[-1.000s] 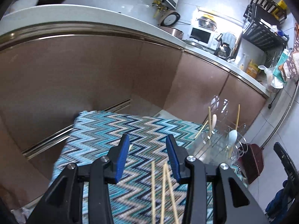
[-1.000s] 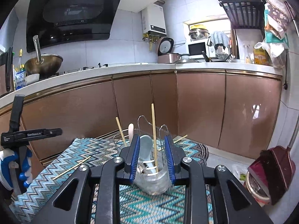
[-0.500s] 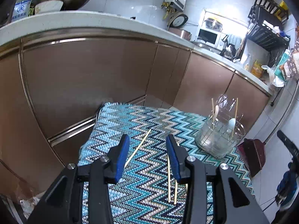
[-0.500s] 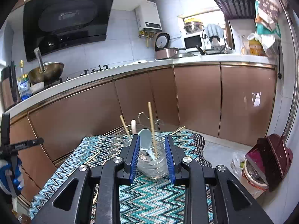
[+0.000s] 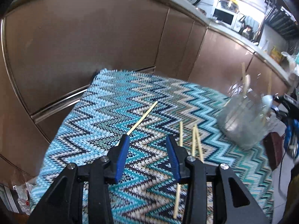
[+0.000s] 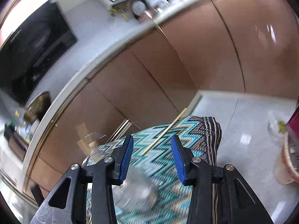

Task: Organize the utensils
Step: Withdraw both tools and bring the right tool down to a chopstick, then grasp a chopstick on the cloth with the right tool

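The right gripper (image 6: 152, 146) has swung off the clear holder (image 5: 243, 119), jaws opening, empty; left gripper (image 5: 147, 145) parted, empty, above chopsticks (image 5: 195, 140).

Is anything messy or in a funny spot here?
Yes. Four chopsticks lie loose on the zigzag cloth instead of standing in the clear utensil holder. One more chopstick sticks out over the cloth's far edge, so it could slide off.
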Demonstrator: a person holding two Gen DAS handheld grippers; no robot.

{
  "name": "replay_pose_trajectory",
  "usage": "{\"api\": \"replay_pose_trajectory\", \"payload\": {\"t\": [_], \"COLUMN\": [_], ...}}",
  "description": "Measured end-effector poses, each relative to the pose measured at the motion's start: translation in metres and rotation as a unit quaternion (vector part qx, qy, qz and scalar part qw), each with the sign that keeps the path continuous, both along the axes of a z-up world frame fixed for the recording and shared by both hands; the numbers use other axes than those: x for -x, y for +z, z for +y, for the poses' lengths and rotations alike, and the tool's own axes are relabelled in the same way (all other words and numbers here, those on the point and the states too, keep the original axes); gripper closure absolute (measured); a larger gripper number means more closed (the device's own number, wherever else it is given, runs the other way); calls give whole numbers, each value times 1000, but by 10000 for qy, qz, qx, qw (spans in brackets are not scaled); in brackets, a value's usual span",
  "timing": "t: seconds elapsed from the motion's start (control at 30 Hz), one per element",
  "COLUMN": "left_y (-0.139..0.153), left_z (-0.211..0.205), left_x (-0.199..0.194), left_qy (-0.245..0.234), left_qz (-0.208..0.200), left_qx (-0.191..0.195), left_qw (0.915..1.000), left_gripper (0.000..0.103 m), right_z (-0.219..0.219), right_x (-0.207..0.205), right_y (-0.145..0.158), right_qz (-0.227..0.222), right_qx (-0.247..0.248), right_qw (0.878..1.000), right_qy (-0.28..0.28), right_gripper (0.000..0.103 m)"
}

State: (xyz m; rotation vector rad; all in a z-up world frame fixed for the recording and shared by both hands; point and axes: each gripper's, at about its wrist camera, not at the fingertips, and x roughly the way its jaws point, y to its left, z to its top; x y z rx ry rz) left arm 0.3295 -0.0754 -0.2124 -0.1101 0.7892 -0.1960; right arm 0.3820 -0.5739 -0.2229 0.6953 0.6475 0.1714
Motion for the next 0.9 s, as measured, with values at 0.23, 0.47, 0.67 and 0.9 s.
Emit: {"api": "replay_pose_trajectory", "payload": {"t": [0.23, 0.47, 0.67, 0.9], "left_y": [-38, -47, -52, -55], "left_z": [-5, -10, 3, 3], "left_x": [-18, -21, -25, -27], "left_qy": [136, -29, 99, 64], "left_qz": [-2, 57, 232, 330], "left_qx": [-170, -137, 152, 240], "left_qw": [9998, 9999, 9996, 9991], "left_gripper": [64, 64, 64, 64], "right_z": [-29, -29, -23, -19], "right_x": [-109, -157, -183, -193], "right_y": [-74, -100, -112, -117], "right_qz": [530, 846, 1091, 1090], "right_qx": [-660, -437, -296, -270], "right_qw": [9964, 9953, 9932, 9923], "right_qy": [110, 183, 282, 519], "right_gripper": [57, 56, 56, 56]}}
